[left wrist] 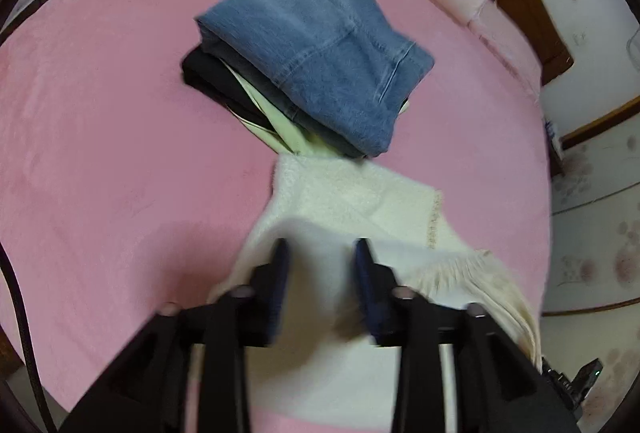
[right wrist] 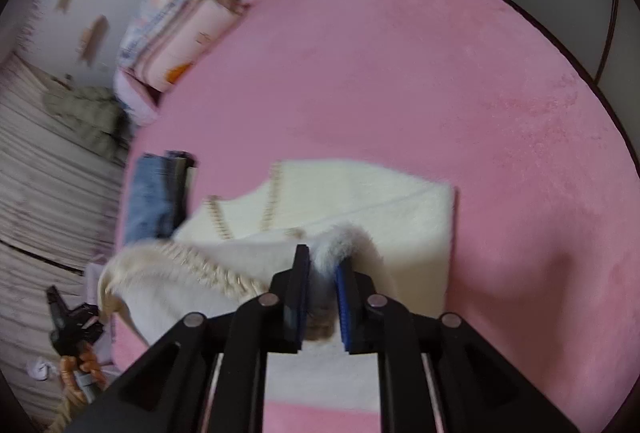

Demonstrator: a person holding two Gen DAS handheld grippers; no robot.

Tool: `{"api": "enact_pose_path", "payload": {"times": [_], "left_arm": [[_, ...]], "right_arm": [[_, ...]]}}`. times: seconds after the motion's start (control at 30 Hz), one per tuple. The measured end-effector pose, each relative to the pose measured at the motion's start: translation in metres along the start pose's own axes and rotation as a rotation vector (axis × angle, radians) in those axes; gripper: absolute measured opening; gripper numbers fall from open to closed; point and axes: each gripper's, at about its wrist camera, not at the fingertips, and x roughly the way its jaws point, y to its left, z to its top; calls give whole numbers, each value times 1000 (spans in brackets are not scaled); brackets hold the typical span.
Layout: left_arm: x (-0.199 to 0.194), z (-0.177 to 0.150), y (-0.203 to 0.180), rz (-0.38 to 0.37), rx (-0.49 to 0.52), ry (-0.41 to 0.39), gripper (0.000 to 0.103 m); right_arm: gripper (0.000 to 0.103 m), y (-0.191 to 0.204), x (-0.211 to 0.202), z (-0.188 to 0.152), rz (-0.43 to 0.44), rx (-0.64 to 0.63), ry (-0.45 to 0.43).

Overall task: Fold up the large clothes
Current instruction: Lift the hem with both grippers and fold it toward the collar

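A white fleecy garment (left wrist: 352, 193) with a beige knitted trim lies partly folded on the pink bed (left wrist: 100, 153). My left gripper (left wrist: 322, 247) hovers just over its near part, jaws apart, and neither pad presses on the cloth. In the right wrist view the same garment (right wrist: 360, 193) spreads ahead. My right gripper (right wrist: 322, 263) has a fluffy tuft of the garment's edge pinched between its blue pads. The picture is blurred by motion.
A stack of folded clothes sits beyond the garment: blue jeans (left wrist: 320, 45) on top, with a black piece (left wrist: 208, 77) and a pale one below. Folded quilts and pillows (right wrist: 180, 29) lie at the head of the bed (right wrist: 440, 73). The wooden floor (right wrist: 48, 193) lies past the bed's edge.
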Motion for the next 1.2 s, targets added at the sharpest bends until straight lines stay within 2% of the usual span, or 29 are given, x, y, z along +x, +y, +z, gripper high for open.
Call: {"api": "enact_pose_path", "payload": {"times": [0.03, 0.07, 0.1, 0.23, 0.4, 0.53, 0.8, 0.83, 0.87, 0.93, 0.97, 1.0, 1.1, 1.2], "left_arm": [[14, 2, -6, 54, 28, 5, 56], [26, 3, -13, 90, 79, 4, 56], [33, 3, -15, 108, 121, 5, 57], [59, 6, -20, 144, 296, 11, 58], [90, 7, -27, 168, 493, 13, 58], [116, 19, -34, 151, 531, 34, 58], [150, 43, -46, 133, 515, 42, 58], [152, 43, -48, 130, 517, 43, 56], [154, 43, -51, 126, 522, 41, 39], [156, 39, -59, 160, 551, 27, 20], [153, 34, -65, 194, 575, -8, 11], [150, 30, -70, 200, 592, -31, 9], [131, 22, -81, 207, 612, -119, 8], [118, 32, -82, 175, 570, -177, 7]], "right_arm": [[22, -2, 19, 4, -24, -1, 33], [38, -3, 35, 4, -80, -11, 52], [42, -1, 48, 3, -140, -36, 53], [42, 0, 72, -4, -151, -79, 61], [44, -5, 88, -9, -227, -129, 42], [44, -14, 103, 6, -276, -141, 38], [45, -17, 144, 32, -318, -185, 53], [45, -17, 146, 34, -316, -181, 54], [45, -18, 149, 35, -305, -168, 55], [44, -22, 151, 36, -290, -137, 56], [32, -23, 151, 36, -285, -128, 55], [12, -21, 150, 35, -261, -133, 55], [7, -11, 135, 31, -280, -177, 2], [7, -1, 109, 33, -263, -183, -86]]}}
